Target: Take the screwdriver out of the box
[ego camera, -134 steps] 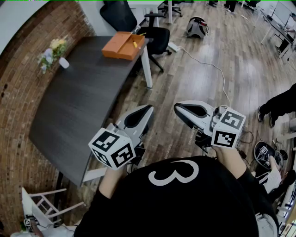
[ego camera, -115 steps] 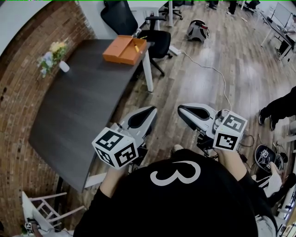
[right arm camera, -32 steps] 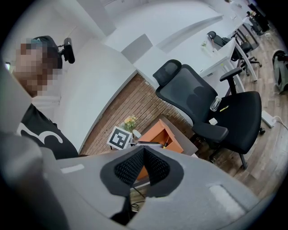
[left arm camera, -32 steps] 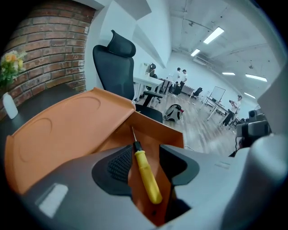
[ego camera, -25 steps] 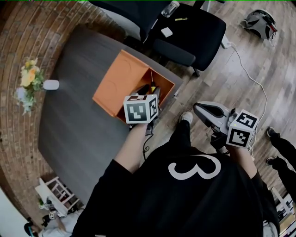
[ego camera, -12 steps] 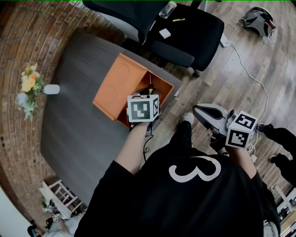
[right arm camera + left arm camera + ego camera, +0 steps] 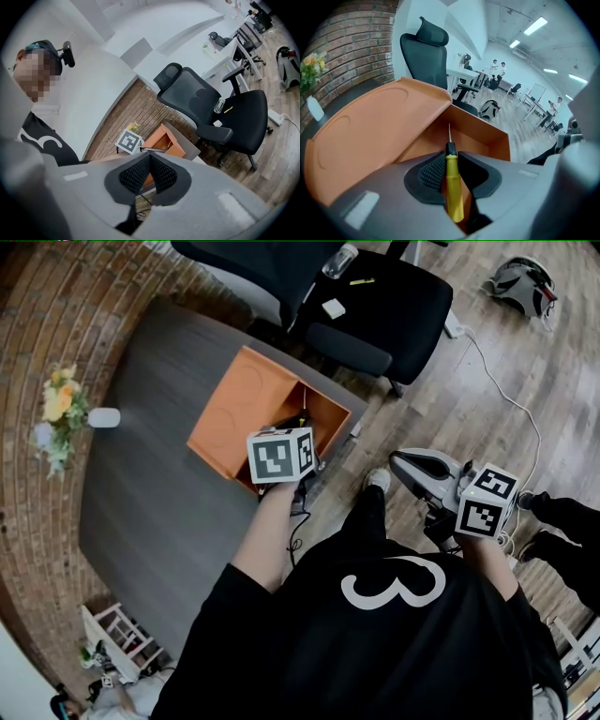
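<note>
An orange box (image 7: 246,405) stands open at the dark table's (image 7: 141,512) near corner, its lid (image 7: 370,136) folded back to the left. My left gripper (image 7: 451,157) points steeply down into the box (image 7: 483,138), and its jaws are closing on the yellow-handled screwdriver (image 7: 454,187). Both pads touch the handle, and the thin blade sticks out ahead toward the box's back wall. In the head view the marker cube (image 7: 279,456) hides most of the left gripper. My right gripper (image 7: 401,462) hangs shut and empty over the floor, right of the table. Its jaws (image 7: 150,158) meet at the tips.
A black office chair (image 7: 375,306) stands just beyond the box, with a bottle (image 7: 341,259) and small items on its seat. A flower vase (image 7: 58,413) and a white cup (image 7: 104,416) sit at the table's left. A person's shoe (image 7: 562,514) shows at the right.
I have walked up to the table and my left gripper has gone down into the open box. Over the last second it shifted only slightly; the right gripper stayed put.
</note>
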The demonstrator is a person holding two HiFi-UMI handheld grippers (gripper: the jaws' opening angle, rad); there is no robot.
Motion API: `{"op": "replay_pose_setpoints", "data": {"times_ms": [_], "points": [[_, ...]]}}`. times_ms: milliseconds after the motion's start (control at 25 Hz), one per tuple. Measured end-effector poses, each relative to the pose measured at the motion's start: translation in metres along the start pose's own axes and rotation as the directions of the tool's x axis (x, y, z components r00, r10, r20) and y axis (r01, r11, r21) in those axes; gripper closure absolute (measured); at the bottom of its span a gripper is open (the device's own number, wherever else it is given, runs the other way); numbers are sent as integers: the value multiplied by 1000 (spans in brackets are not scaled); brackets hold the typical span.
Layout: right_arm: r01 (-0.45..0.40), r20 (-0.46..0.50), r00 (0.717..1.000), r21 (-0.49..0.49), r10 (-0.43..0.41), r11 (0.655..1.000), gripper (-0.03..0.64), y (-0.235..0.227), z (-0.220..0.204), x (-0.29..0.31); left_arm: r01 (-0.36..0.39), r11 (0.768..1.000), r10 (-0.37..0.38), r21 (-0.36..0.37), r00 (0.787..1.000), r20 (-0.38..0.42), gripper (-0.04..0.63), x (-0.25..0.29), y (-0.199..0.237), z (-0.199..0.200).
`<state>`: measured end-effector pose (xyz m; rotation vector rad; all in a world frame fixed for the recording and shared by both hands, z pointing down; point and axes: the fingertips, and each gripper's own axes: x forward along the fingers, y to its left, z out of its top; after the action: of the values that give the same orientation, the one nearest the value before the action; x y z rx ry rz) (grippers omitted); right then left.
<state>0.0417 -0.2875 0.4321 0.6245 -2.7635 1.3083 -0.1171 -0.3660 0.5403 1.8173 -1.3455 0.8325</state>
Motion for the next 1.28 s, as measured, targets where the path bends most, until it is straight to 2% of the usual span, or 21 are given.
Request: {"op": "replay_pose_setpoints", "data": {"times_ms": [160,480,680,960,1280], "points": [[3,-8,1000,-6,-3,1000,618,3,-2,-1,37,999,-36,-20,999,27,497,-5,-2,-3],[9,-24,1000,-24,-10,1000,618,12,-6,-4,36,999,-41,39,992,123,497,-31,-6,13],[10,-23,1000,-52,-11,999,618,22,-6,-5,29,997,-42,69,979,200,497,-52,-9,19],[9,-11,1000,-114,-11,993,618,43,-2,-11,22,990,-67,139,943,325,497,-99,-25,30],[-5,24,1000,-202,10,979,618,76,5,-20,104,987,-148,126,893,425,497,-158,-54,21]]}}
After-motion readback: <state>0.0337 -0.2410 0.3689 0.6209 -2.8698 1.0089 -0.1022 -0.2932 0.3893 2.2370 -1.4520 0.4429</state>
